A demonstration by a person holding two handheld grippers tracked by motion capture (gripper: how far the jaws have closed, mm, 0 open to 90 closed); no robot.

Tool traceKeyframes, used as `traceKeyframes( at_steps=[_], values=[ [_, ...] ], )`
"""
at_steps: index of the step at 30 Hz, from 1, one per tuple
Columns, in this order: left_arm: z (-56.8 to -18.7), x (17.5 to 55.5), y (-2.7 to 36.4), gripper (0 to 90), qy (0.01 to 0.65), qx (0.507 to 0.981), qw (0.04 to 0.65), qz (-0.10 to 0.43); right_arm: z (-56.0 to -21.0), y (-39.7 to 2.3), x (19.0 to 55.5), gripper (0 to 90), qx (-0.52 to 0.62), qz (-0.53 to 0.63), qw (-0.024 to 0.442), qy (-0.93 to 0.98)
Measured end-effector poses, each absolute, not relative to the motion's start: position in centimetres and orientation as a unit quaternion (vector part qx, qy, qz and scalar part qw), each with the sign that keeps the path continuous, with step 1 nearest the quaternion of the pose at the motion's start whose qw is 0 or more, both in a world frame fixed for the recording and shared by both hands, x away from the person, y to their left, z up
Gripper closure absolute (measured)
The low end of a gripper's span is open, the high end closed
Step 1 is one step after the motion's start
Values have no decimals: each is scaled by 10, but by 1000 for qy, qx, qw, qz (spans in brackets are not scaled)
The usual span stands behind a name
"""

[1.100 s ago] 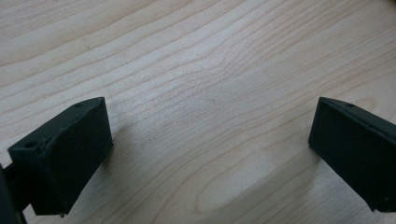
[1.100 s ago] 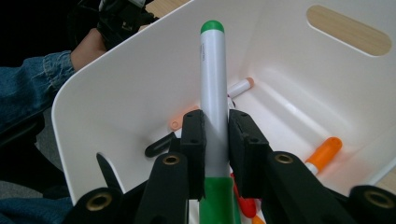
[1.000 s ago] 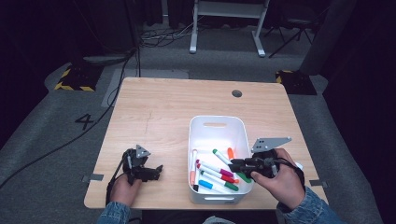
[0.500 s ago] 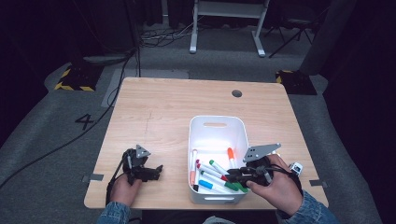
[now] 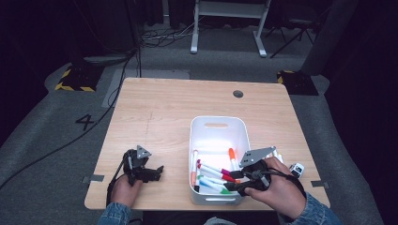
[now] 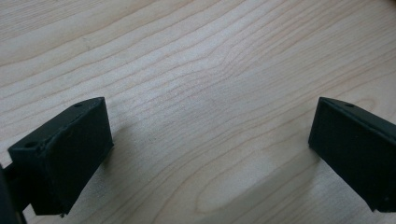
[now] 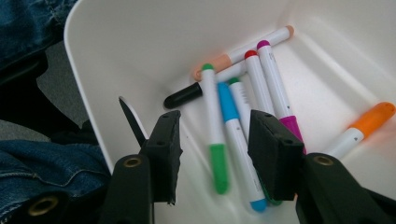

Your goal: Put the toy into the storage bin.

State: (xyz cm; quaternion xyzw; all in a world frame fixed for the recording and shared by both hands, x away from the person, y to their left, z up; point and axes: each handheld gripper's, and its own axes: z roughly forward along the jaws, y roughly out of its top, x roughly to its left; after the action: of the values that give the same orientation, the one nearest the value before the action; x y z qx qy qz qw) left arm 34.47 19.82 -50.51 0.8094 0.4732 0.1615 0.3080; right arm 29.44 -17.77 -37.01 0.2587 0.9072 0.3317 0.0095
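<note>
Right hand-held gripper (image 7: pixel 212 140) over the white bin (image 5: pixel 199 140) at surface 5 o'clock; jaws just opened partway, pads clear of the markers (image 7: pixel 219 140) lying in the bin beneath. Left hand-held gripper (image 5: pixel 157 172) at 7 o'clock on bare wooden surface (image 6: pixel 210 70), jaws wide, gripping nothing.

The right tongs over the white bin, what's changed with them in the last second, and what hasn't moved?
The right tongs slid toward the near end of the white bin and have just been opening; their jaws now stand apart above the green-capped marker and blue-capped marker, pressing on neither. The left tongs stayed open on the table, and the bin kept its place.
</note>
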Motion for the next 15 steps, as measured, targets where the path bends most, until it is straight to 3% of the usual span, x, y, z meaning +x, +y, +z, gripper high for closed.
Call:
traceKeyframes(
  at_steps=[7, 15],
  values=[
    [-505, 345, 198, 0, 473, 809, 308, 162, -357, -192, 298, 470, 267, 381, 42, 884],
    [-505, 345, 198, 0, 474, 809, 309, 161, -343, -225, 309, 486, 305, 412, 78, 855]
  ],
)
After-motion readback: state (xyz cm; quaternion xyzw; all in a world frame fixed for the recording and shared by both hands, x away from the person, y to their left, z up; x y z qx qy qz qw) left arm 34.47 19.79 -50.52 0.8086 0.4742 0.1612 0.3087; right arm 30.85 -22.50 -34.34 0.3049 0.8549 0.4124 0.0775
